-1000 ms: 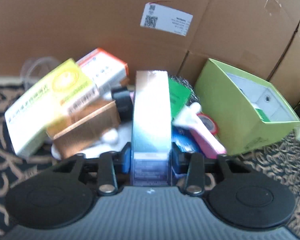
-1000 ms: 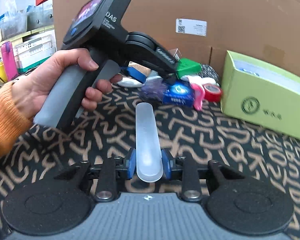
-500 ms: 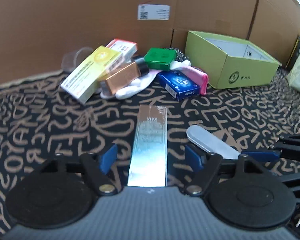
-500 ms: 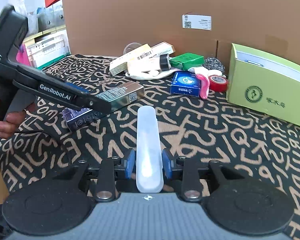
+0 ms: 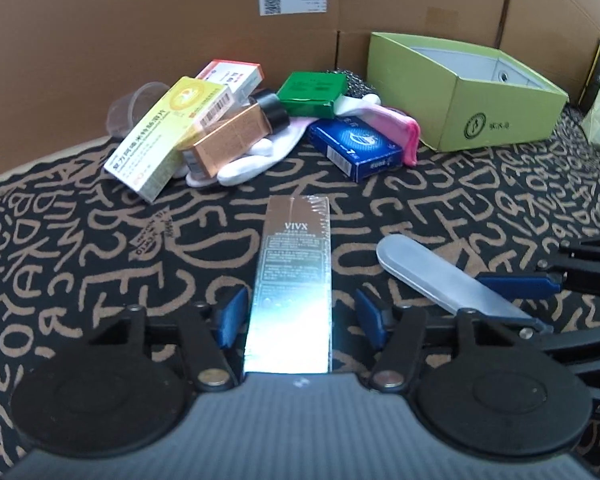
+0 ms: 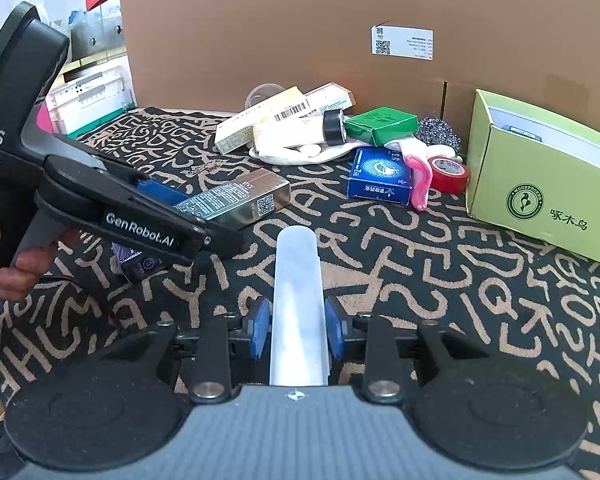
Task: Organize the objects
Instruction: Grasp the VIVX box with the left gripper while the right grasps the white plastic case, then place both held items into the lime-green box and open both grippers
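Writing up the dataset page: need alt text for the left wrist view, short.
The left gripper, jaws closing but not touching, straddles a silver box lying on a black patterned cloth. Beyond sit a pile of small boxes and an open green box; right, a frosted case.

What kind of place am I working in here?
Probably a makeshift sorting station in a storeroom or workshop, not a home: a letter-patterned mat walled by a big labelled cardboard sheet, a green box as bin, and storage crates behind.
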Action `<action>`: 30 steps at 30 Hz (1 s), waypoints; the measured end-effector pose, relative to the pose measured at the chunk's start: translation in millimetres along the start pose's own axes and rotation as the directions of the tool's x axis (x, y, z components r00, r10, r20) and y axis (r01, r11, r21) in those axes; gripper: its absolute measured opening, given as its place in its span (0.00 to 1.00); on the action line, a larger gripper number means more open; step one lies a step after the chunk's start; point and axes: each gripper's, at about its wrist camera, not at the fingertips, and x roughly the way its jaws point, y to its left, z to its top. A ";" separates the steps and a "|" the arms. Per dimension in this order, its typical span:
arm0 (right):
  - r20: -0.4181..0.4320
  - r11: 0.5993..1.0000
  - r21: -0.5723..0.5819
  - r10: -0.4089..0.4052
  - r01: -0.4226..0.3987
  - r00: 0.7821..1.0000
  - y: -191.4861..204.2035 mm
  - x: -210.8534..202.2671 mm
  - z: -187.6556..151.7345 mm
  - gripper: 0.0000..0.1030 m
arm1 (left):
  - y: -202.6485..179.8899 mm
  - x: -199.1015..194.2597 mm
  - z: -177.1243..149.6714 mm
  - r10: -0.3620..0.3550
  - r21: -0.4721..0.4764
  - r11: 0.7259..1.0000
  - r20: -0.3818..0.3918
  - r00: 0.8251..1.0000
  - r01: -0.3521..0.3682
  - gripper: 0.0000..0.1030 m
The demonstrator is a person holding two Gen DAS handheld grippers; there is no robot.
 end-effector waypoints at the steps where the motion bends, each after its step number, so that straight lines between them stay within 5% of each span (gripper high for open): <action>1: 0.000 1.000 -0.002 0.000 0.000 1.000 -0.2 -0.4 0.0 0.32 | -1.2 0.2 -0.1 0.006 0.009 1.000 0.001 1.000 -0.006 0.58; 5: 0.004 1.000 0.002 0.001 -0.001 1.000 -0.4 -0.6 -0.4 0.32 | -2.9 2.6 1.0 0.006 0.016 1.000 0.002 1.000 -0.006 0.54; 7: 0.008 1.000 0.001 0.001 -0.001 1.000 -0.2 -1.0 -0.8 0.31 | -4.2 1.3 1.3 0.010 0.016 1.000 0.009 1.000 -0.010 0.37; 12: 0.035 1.000 0.030 0.003 -0.004 0.999 -4.0 -6.9 -3.8 0.30 | -9.6 -4.9 3.8 -0.021 0.004 1.000 0.004 1.000 0.021 0.37; 18: 0.116 0.996 0.084 -0.032 0.022 0.993 -26.3 -31.3 0.3 0.30 | -25.2 -24.9 22.4 -0.063 0.007 0.998 0.085 0.994 0.063 0.37; 30: 0.246 0.963 0.183 -0.238 0.196 0.940 -106.1 -82.1 28.8 0.30 | -89.8 -36.3 97.7 -0.200 0.106 0.978 0.246 0.948 0.179 0.37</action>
